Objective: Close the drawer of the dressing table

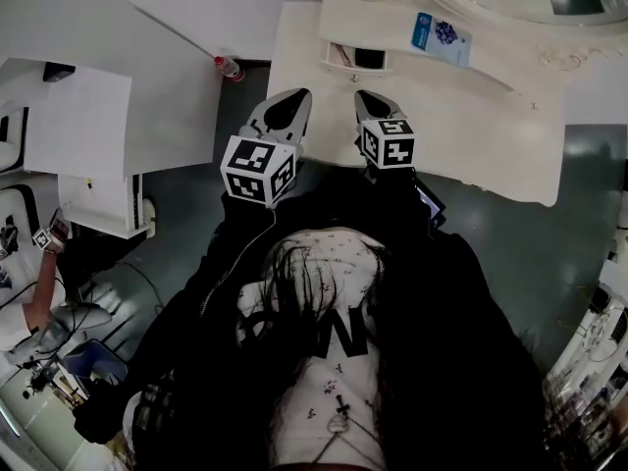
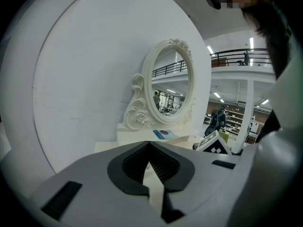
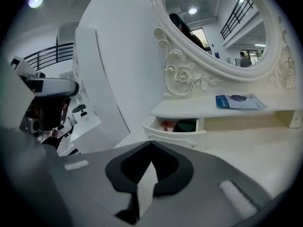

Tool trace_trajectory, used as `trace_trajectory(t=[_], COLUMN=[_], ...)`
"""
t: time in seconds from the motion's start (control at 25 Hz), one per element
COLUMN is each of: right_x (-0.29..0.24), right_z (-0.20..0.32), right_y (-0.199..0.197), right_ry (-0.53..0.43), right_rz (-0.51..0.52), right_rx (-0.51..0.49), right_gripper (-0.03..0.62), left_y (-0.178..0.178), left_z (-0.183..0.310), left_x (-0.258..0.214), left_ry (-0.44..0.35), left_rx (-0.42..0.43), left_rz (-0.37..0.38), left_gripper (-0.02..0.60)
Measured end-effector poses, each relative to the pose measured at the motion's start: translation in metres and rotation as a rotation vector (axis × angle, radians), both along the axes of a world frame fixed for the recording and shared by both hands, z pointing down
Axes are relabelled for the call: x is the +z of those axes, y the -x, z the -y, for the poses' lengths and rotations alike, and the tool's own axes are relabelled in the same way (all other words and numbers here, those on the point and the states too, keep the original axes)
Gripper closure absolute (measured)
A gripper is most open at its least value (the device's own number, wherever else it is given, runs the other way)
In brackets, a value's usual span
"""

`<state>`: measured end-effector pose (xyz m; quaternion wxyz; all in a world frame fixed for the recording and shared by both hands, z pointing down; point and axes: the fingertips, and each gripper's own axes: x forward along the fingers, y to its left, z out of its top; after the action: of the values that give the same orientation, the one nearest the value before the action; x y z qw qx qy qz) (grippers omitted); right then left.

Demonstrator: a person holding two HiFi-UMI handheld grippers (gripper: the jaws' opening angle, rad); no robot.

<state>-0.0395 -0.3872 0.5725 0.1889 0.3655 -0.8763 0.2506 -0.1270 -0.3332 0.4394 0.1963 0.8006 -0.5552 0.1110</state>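
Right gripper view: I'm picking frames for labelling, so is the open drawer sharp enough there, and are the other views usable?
Right gripper view: the drawer is reasonably sharp, though fisheye bends edges and corners vignette. Left gripper view: mirror clear, same vignette; drawer unseen. Head view: dim, drawer small but visible.

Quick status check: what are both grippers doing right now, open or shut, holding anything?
Left gripper: shut, nothing between its jaws.
Right gripper: shut, empty, pointed toward the open drawer.
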Motion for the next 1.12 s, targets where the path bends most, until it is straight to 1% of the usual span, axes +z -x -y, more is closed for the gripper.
trace_trajectory(t=[0.2,0.24,0.28,0.32,0.68,0.8,1.12], right_x=[0.025,0.028,0.032,0.034,0.061,0.062,0.062], right_z=[0.017,0.020,0.023,0.026,0.042,0.044,0.053], right_y=[0.002,0.003,0.005,0.006,0.015,0.016,0.017], right_ry=[0.052,0.064,0.075,0.085,0.138,0.149,0.105], right_rz=[-0.009,-0.005,-0.002,-0.002,-0.056,-0.057,-0.080], right_rx=[-0.021,-0.025,-0.027,-0.028,-0.041,-0.043,-0.039], right_gripper=[0.585,0.552,0.503,0.499,0.499,0.499,0.508], left_y=[0.011,0.013,0.015,0.017,0.024,0.023,0.028], left_z=[0.004,0.005,0.006,0.007,0.015,0.017,0.014], left_x=[0.009,0.010,0.011,0.012,0.025,0.025,0.025], left_ry=[0.031,0.036,0.041,0.044,0.085,0.089,0.085], left_rx=[-0.050,-0.059,-0.067,-0.074,-0.094,-0.089,-0.098], left_rz=[0.009,0.011,0.011,0.012,0.009,0.006,0.001], left_gripper=[0.584,0.584,0.584,0.584,0.584,0.584,0.584])
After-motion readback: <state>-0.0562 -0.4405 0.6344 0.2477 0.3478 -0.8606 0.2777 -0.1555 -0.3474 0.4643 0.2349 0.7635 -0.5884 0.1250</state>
